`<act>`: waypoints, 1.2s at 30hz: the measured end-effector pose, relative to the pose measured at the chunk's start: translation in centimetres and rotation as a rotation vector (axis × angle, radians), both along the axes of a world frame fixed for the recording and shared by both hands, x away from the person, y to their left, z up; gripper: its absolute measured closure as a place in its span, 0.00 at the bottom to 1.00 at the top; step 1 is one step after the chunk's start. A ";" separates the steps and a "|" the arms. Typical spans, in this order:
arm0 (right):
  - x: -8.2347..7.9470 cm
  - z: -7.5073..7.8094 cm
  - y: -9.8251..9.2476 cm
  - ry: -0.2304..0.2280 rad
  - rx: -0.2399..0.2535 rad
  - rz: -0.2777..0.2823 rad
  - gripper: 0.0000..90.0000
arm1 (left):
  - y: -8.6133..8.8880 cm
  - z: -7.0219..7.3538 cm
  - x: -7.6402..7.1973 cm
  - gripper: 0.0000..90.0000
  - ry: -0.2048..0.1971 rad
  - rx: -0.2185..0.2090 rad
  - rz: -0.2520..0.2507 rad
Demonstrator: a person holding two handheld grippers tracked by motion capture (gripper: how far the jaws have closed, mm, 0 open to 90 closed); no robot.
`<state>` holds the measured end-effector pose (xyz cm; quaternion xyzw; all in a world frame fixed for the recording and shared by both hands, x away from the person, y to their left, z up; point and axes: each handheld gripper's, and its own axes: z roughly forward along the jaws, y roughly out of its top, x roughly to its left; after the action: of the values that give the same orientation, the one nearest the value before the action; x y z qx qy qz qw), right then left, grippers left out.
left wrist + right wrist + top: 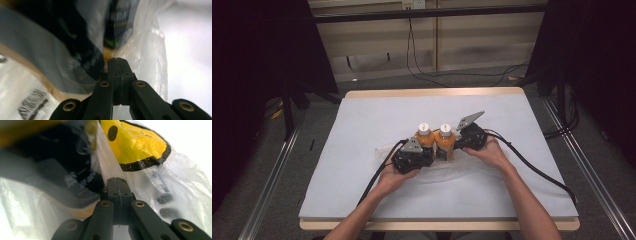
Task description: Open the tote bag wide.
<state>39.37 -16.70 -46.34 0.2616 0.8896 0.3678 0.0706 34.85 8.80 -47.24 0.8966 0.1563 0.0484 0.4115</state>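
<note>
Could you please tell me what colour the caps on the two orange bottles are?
White; the round caps on both orange bottles show best in the high view.

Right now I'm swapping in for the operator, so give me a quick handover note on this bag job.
Left claw: shut, pinching clear plastic bag film.
Right claw: shut, also pinching the film.
Two orange bottles with white caps stand upright side by side mid-table between the claws, apparently inside the bag.
Done: both grips taken on the bag.
Left: probably lifting or closing the bag; hold both grips firm.
</note>
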 end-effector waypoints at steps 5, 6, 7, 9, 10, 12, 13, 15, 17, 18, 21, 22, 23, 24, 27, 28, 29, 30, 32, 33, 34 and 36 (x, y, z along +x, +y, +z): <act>0.6 -1.0 0.3 0.015 0.009 -0.012 1.00 | -0.2 -0.4 -0.6 1.00 -0.005 0.034 -0.016; 0.6 -1.0 0.3 0.015 0.009 -0.012 1.00 | -0.2 -0.4 -0.6 1.00 -0.005 0.034 -0.016; 0.6 -1.2 0.3 0.018 0.006 -0.017 1.00 | -0.2 -0.8 -0.8 1.00 -0.011 0.034 -0.026; 0.8 -1.5 0.5 0.023 -0.001 -0.021 1.00 | 0.1 -1.1 -1.0 1.00 0.007 0.039 -0.030; 0.9 -1.6 0.6 0.025 -0.007 -0.021 1.00 | 0.2 -0.9 -0.9 1.00 0.021 0.051 -0.031; 1.0 -1.7 0.6 0.025 -0.012 -0.028 1.00 | 0.3 -1.1 -0.9 1.00 0.030 0.036 -0.028; 1.1 -1.7 0.7 0.028 -0.012 -0.030 1.00 | 0.3 -1.1 -0.9 1.00 0.036 0.031 -0.031; 1.3 -1.7 0.7 0.025 -0.013 -0.032 1.00 | 0.3 -1.0 -1.1 1.00 0.036 0.043 -0.053; 1.7 -1.8 0.7 0.025 -0.004 -0.049 1.00 | 0.3 -0.9 -1.7 1.00 0.048 0.053 -0.084; 1.7 -1.8 0.7 0.025 -0.004 -0.049 1.00 | 0.3 -0.9 -1.7 1.00 0.048 0.053 -0.084; 2.0 -1.9 0.8 0.033 0.005 -0.070 1.00 | 0.2 -0.9 -2.3 1.00 0.043 0.049 -0.102; 2.2 -1.9 0.9 0.025 0.011 -0.070 1.00 | 0.2 -0.8 -2.4 1.00 0.045 0.070 -0.104; 2.3 -1.9 0.9 0.019 0.010 -0.073 1.00 | 0.2 -0.9 -2.5 1.00 0.043 0.052 -0.108; 2.3 -1.9 1.1 0.019 0.004 -0.078 1.00 | 0.1 -0.9 -2.5 1.00 0.043 0.050 -0.111; 2.6 -1.9 1.4 0.008 -0.006 -0.102 1.00 | 0.2 -1.0 -2.8 1.00 0.066 0.034 -0.129; 2.8 -1.9 1.4 -0.003 -0.016 -0.100 1.00 | 0.2 -1.0 -3.0 1.00 0.058 0.031 -0.134; 2.8 -1.8 1.5 -0.002 -0.020 -0.116 1.00 | 0.2 -1.0 -3.2 1.00 0.057 0.031 -0.144; 3.0 -1.9 1.5 -0.013 -0.020 -0.116 1.00 | 0.2 -0.8 -3.4 1.00 0.057 0.054 -0.148; 3.1 -1.9 1.5 -0.009 -0.016 -0.136 1.00 | 0.1 -0.9 -3.7 1.00 0.052 0.038 -0.159; 3.3 -2.0 1.5 -0.006 0.002 -0.147 1.00 | 0.1 -0.9 -3.8 1.00 0.051 0.039 -0.166; 3.3 -2.0 1.5 -0.006 0.002 -0.147 1.00 | 0.1 -0.9 -3.8 1.00 0.051 0.039 -0.166; 3.6 -2.2 1.5 -0.008 0.019 -0.154 1.00 | 0.1 -0.8 -3.9 1.00 0.055 0.061 -0.169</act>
<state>43.00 -15.24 -48.52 0.3283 0.8630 0.3709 0.0997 30.97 8.91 -47.99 0.9197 0.0897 -0.0064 0.3822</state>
